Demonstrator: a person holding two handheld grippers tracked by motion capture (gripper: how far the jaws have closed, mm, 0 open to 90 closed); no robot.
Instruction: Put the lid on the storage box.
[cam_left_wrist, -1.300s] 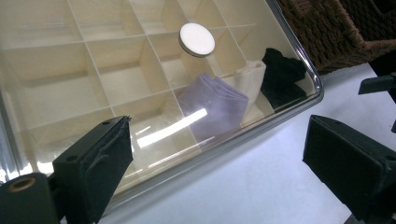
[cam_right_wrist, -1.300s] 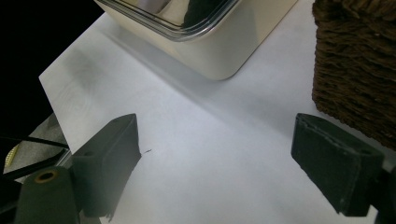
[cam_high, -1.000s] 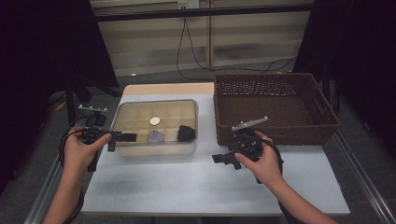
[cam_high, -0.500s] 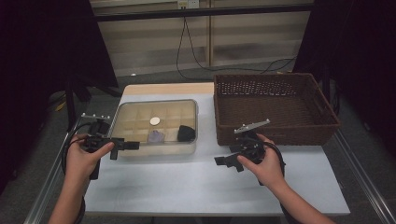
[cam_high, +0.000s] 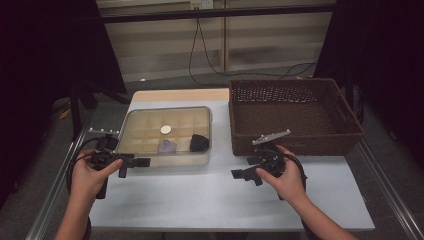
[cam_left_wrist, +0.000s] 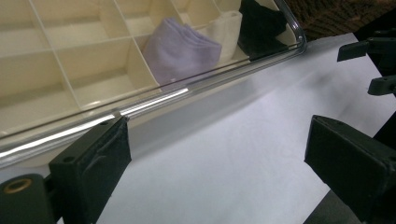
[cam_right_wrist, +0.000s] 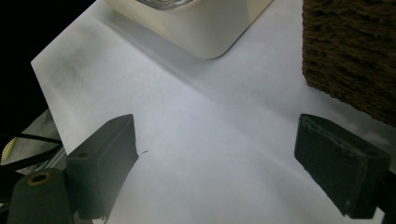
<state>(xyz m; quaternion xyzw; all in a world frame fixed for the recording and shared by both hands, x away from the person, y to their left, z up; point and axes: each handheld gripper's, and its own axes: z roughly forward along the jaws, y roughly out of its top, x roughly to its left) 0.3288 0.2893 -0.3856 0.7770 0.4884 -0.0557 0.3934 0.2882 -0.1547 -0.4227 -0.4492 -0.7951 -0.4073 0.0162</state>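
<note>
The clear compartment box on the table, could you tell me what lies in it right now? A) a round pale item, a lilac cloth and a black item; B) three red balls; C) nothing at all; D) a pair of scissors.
A: the high view shows the compartment box holding a round pale item, a lilac cloth and a black item.

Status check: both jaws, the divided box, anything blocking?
Left gripper open, empty, at the clear-lidded box front edge. Right gripper open, empty, over bare table. Lid on; purple cloth inside. Wicker basket beside, no obstruction.
</note>
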